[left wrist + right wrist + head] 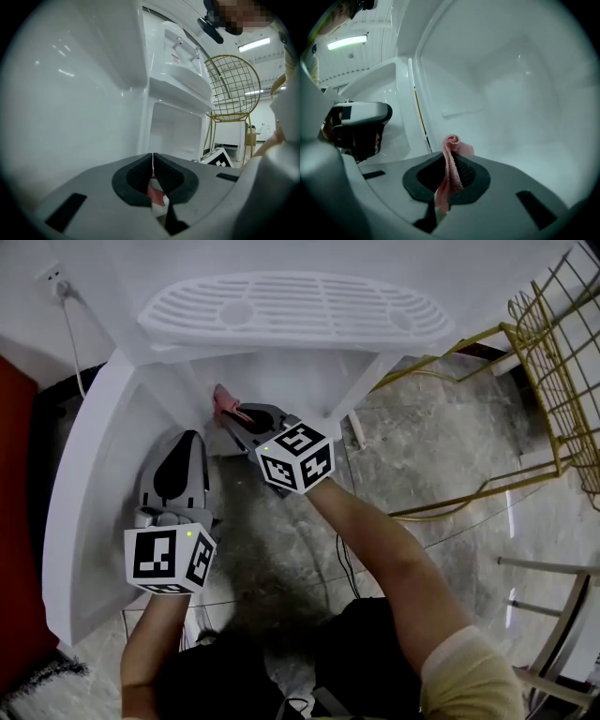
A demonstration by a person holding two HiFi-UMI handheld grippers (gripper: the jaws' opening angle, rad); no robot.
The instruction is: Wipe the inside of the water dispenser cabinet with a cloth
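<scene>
The pink cloth point(451, 161) is pinched between the right gripper's point(451, 154) pressed-together jaws, inside the white cabinet point(281, 381) of the water dispenser, close to its back wall. At 8 o'clock of it, the left gripper point(153, 161) hangs by the open door point(89, 493), its pads meeting at the tips. A small red label point(175, 58) beside the taps is too small to read. The floor point(422, 456) is grey stone. A yellow wire chair point(553, 352) stands at 2 o'clock, and a wall socket point(54, 279) at 10.

place: large indoor room, office or showroom kind | signs: white water dispenser point(180, 79), yellow wire chair point(233, 86), ceiling strip light point(253, 45), grey stone floor point(450, 456), wall socket point(54, 279)
</scene>
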